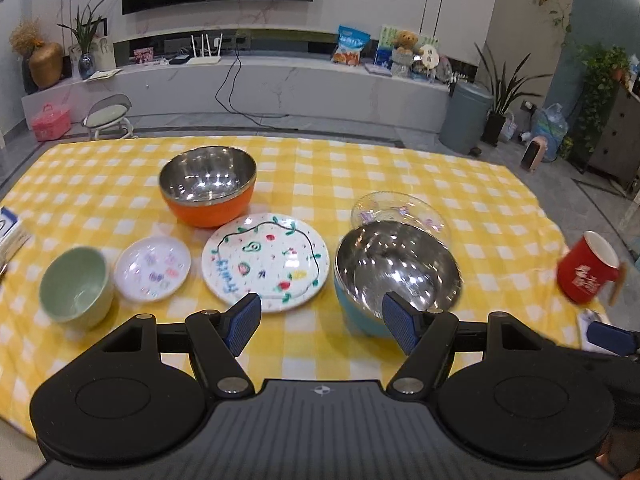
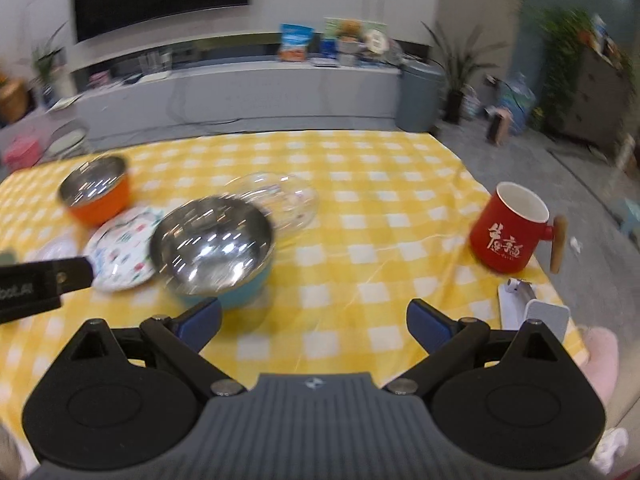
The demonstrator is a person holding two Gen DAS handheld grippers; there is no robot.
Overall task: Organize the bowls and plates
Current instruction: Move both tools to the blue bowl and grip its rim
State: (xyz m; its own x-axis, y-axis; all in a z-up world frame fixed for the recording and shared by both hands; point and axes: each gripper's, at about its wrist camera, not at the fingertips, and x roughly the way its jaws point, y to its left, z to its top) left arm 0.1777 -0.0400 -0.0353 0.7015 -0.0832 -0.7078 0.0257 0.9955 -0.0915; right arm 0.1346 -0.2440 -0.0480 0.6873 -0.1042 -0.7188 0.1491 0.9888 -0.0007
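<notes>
Both tools hang over the near edge of the yellow checked cloth (image 1: 360,168) with fingers spread wide and nothing between them: the left gripper (image 1: 322,324) and the right gripper (image 2: 314,320). Using the painted plate (image 1: 266,262) as landmark, the orange bowl (image 1: 208,186) sits just behind it, the blue steel bowl (image 1: 396,276) just right with a clear glass bowl (image 1: 400,210) behind that, the small plate (image 1: 152,268) and green bowl (image 1: 74,284) to its left, and the red mug (image 2: 510,232) far right

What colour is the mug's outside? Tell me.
Red, with pale lettering; the mug shows best in the right wrist view.
</notes>
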